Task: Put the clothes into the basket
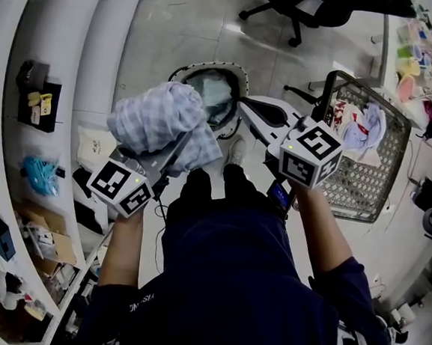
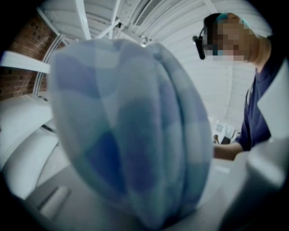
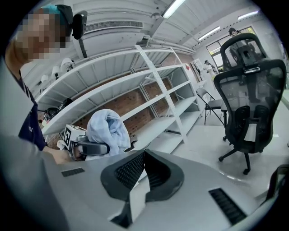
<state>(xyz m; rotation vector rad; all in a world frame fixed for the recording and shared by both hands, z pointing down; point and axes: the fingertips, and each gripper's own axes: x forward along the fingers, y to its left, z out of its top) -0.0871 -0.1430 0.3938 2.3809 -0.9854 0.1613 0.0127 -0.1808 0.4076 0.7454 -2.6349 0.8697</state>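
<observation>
Laundry nears its drop: the left gripper (image 1: 176, 146) pinches a bunched blue-and-white checked garment (image 1: 163, 120) by the round white-rimmed basket (image 1: 237, 71), apparently for release, while the right gripper (image 3: 142, 154), pressed together, carries nothing.

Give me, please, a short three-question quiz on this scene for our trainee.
1. True or false: the right tool grips clothing.
2. What does the left tool hold? A) a red towel B) a blue-and-white checked garment C) a shoe
3. Fill in: in the head view, the wire basket stands to the ____ of the round basket.
Key: 1 false, its jaws are together with nothing between them; 2 B; 3 right.
</observation>
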